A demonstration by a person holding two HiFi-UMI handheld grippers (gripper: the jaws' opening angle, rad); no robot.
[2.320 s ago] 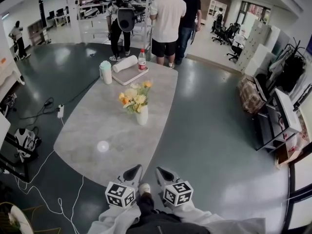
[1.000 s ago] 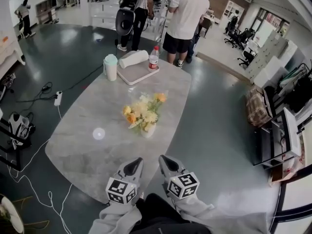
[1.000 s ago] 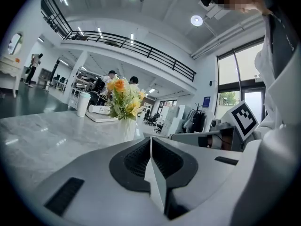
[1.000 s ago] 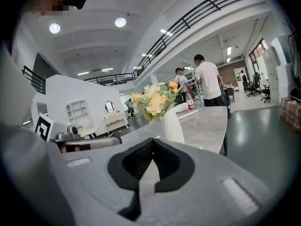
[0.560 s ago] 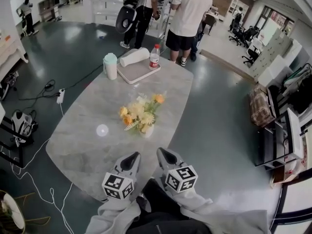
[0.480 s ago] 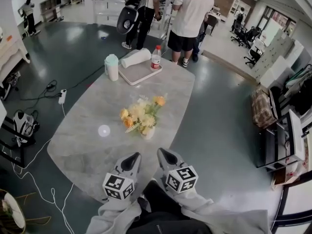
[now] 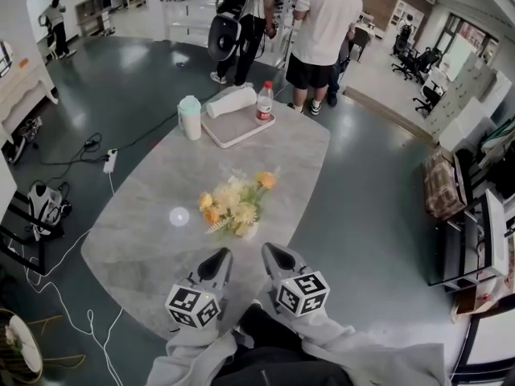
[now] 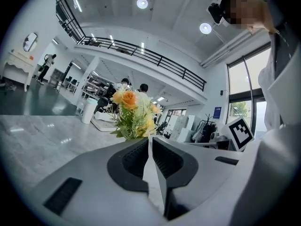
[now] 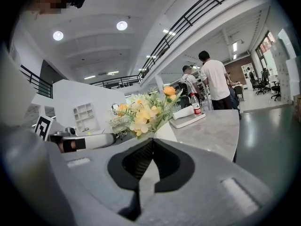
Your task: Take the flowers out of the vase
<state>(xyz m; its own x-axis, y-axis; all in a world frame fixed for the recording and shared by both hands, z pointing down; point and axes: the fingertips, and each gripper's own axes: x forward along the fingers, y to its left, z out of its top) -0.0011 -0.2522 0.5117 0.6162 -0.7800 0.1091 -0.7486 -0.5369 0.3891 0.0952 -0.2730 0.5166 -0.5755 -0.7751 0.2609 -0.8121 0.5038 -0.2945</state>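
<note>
Flowers (image 7: 233,203): one bunch, one vase (image 7: 248,232) | left tool (image 7: 220,254) clenched | right tool (image 7: 269,250) clenched

Two tools (image 7: 219,255) (image 7: 270,252), one vase (image 7: 249,232) (with flowers (image 7: 232,203)), one bottle (image 7: 264,103), one tray (image 7: 238,128).

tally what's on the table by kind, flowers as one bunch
Vase: 1
Flower bunch: 1
Tray: 1
Bottle: 1
Lidded cup: 1
White roll: 1
Total: 6
</note>
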